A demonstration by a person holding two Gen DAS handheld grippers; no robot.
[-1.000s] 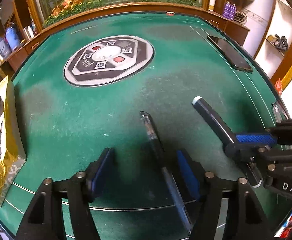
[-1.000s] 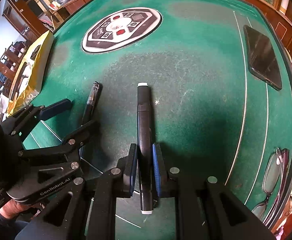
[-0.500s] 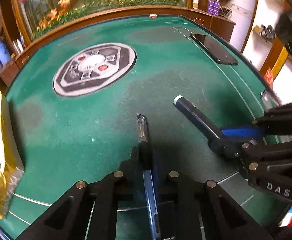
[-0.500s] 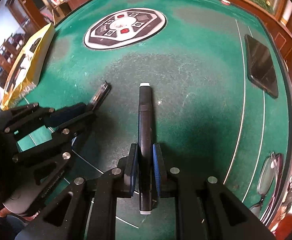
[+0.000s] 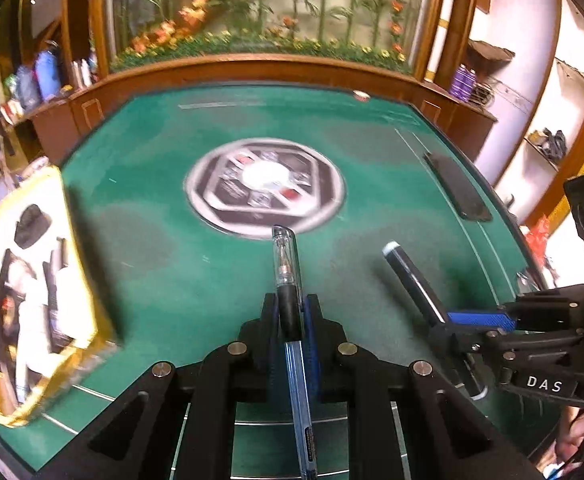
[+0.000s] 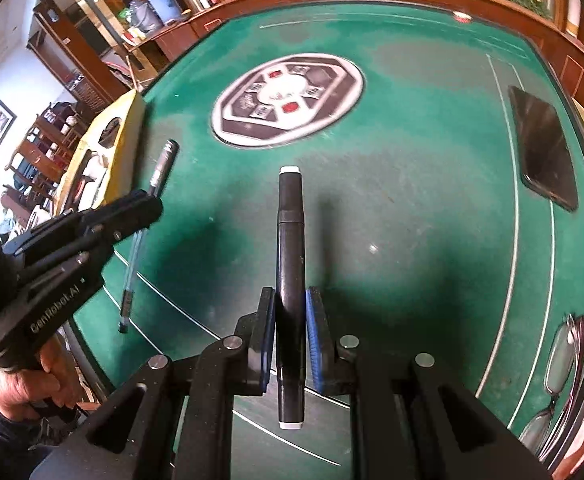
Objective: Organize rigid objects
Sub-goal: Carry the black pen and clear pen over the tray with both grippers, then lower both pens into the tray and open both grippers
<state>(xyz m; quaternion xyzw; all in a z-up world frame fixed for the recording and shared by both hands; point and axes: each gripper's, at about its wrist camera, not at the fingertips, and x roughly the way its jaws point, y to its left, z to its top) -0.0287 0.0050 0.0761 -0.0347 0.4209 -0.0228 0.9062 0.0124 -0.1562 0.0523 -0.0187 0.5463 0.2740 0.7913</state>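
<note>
Now, L to R: yellow package (image 5: 32,292) lies at table (image 5: 164,280) edge; left gripper (image 5: 291,312) pinches clear pen (image 5: 288,280), lifted off the felt; right gripper (image 6: 288,332) clamps black marker (image 6: 290,248) above table; phone (image 6: 544,148) far R.

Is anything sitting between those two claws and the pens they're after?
No. The left claw is already shut on the clear pen, and the right claw is shut on the black marker. Nothing lies between pads and pens.
</note>
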